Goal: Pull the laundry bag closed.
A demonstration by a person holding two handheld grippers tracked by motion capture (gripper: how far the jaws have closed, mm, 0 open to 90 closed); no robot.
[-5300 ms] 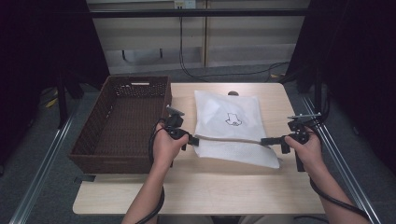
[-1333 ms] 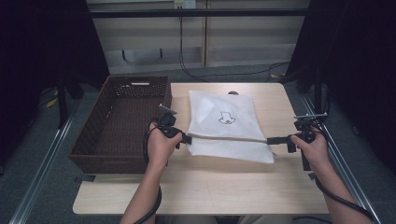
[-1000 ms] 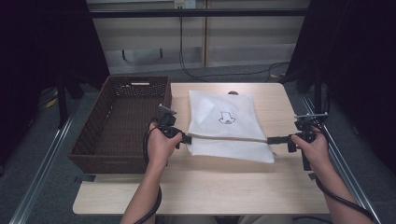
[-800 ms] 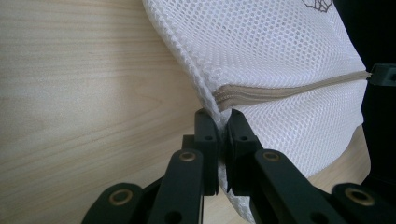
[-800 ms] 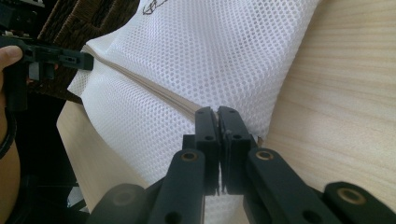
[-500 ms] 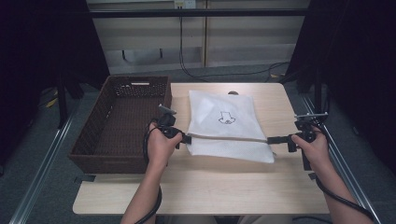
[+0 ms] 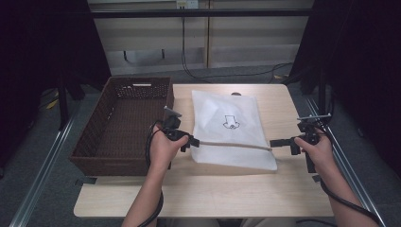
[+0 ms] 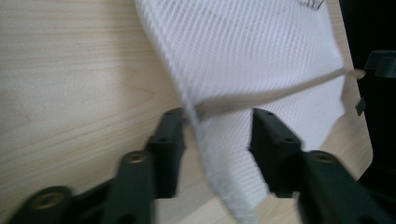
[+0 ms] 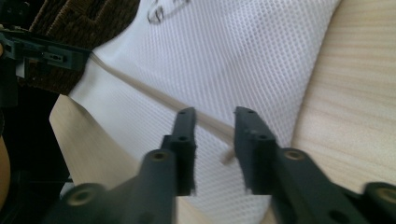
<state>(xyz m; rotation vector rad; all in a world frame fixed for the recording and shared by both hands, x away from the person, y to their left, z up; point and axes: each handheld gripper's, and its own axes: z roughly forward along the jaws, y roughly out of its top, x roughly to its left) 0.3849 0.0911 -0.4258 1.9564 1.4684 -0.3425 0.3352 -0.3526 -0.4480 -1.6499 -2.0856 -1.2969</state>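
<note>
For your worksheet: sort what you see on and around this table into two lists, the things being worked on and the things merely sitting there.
In the job:
- white mesh bag
- its beige drawstring, stretched between the claws
- left claw, jaws just opened
- right claw, jaws just opened

Just lying about:
- brown wicker basket
- wooden table
- cables on the floor behind

brown wicker basket (image 7: 124,124) (left of centre), light wooden table (image 7: 208,194), grey floor (image 7: 42,142)
</note>
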